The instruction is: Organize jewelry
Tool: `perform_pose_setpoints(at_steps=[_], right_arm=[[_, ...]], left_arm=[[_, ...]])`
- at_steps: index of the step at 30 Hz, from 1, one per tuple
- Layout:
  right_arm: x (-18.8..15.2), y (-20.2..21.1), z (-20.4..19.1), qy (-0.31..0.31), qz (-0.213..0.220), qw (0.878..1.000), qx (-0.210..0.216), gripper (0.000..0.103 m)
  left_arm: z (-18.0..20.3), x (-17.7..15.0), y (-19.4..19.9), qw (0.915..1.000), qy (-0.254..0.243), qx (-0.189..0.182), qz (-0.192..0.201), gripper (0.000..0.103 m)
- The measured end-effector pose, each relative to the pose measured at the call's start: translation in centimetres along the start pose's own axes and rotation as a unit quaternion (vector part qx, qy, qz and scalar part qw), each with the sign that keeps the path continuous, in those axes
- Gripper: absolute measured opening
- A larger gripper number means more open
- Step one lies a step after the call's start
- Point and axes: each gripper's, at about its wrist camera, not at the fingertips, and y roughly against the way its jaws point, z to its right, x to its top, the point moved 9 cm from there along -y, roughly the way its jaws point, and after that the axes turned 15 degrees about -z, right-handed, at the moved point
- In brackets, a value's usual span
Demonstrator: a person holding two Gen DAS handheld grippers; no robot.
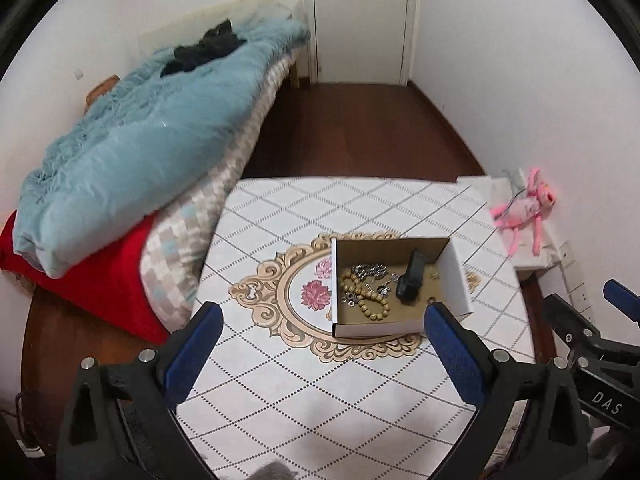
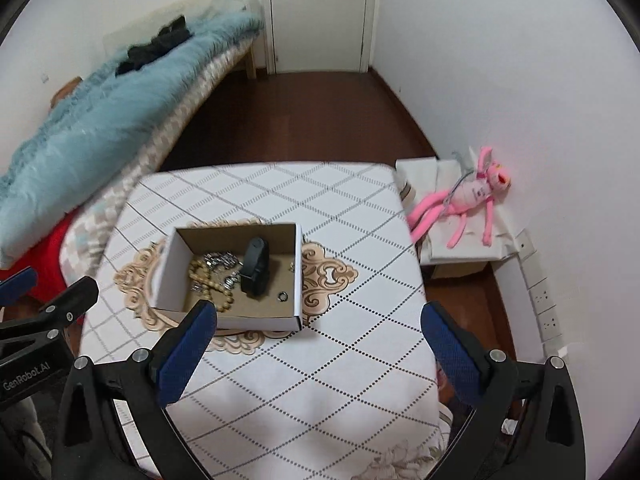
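Here the open cardboard box (image 1: 396,322) stands on the tabletop (image 1: 304,392), holding a wooden bead bracelet (image 1: 366,300), a silver chain (image 1: 368,270), small rings and a black band (image 1: 410,282) whose long axis runs from near to far. It lies ahead of the left tool (image 1: 324,320) and ahead-left of the right tool (image 2: 318,318). Both tools have fingers wide apart, gripping nothing.

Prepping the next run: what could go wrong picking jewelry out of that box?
1. The wooden bead bracelet and silver chain overlap in the cardboard box; lifting one may drag the other.
2. The small ring lies near the box wall, tight for open right tongs.
3. The light box could slide on the tablecloth.
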Motion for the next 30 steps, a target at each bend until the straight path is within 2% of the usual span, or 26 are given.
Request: perform_pose_setpoints(at_steps=[7, 17, 23, 30], right_arm=[[-1.5, 7.5, 0.1, -0.004, 0.056, 0.998, -0.006, 0.103], [-4.0, 13.9, 0.4, -0.005, 0.093, 0.996, -0.010, 0.103], [-5.6, 15.8, 0.7, 0.000, 0.099, 0.995, -0.010, 0.103], [-6.1, 15.9, 1.0, -0.001, 0.093, 0.996, -0.011, 0.103]], left_arm=[[0.1, -1.4, 6.2, 0.9990, -0.006, -0.003, 0.044, 0.103], [0.2, -3.5, 10.2, 0.9977, -0.004, -0.014, 0.066, 0.103], [0.3, -4.3, 11.0, 0.9977, -0.003, -0.021, 0.065, 0.103], [0.5, -4.8, 10.8, 0.9982, -0.003, -0.023, 0.056, 0.103]])
